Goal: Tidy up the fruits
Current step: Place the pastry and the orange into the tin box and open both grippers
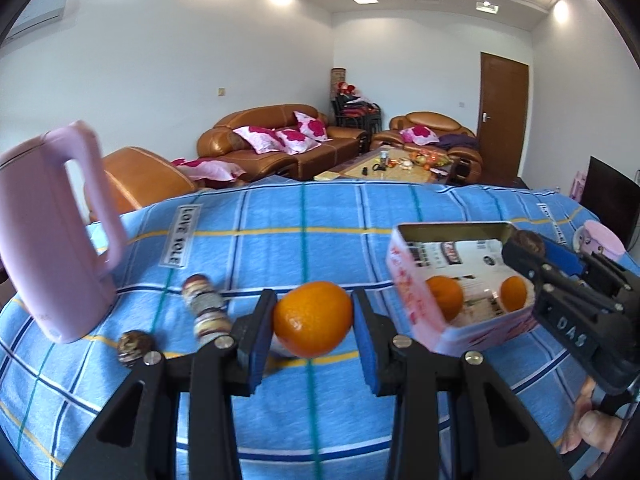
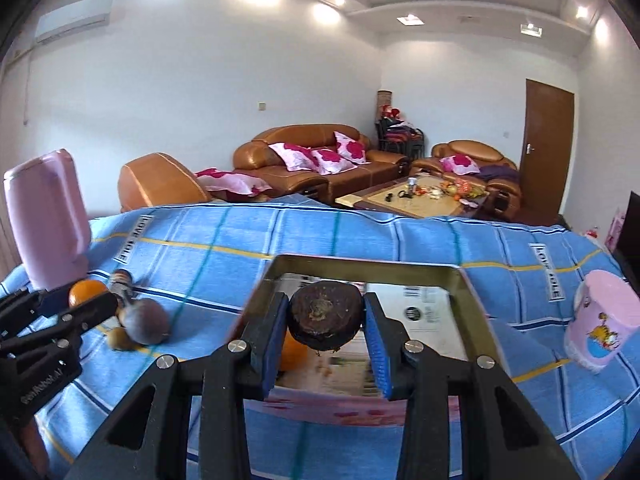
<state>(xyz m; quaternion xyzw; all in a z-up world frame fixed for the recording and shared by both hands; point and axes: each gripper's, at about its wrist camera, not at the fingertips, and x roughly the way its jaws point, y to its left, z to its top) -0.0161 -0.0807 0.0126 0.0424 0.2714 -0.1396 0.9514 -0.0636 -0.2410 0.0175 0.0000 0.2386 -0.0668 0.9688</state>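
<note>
Left gripper [image 1: 313,320] fills the bottom of my left wrist view, blue pads clamped on an orange [image 1: 313,319] at frame centre, carried above the blue plaid cloth [image 1: 280,216]. Right of it I see the pink tin box [image 1: 416,292], open top, two more oranges inside [image 1: 445,295] [image 1: 514,294] against the near wall. Right gripper [image 2: 325,318] shows in its own view at lower centre, pads closed on a dark brown wrinkled fruit [image 2: 325,316], hovering over the near end of the box; an orange is partly visible under the left pad. In the left view that same gripper comes in from the right edge, with fingers of a hand [image 1: 596,428] at lower right. Left of frame in the left view: pink jug [image 1: 52,236], a patterned stacked object [image 1: 204,306] lying on the cloth, one small dark round fruit [image 1: 134,347] beside it. Right view, lower left: a purplish round fruit [image 2: 146,320] touching a small brown one [image 2: 120,338]. Pink cup [image 2: 604,316] sits at the right edge.
</note>
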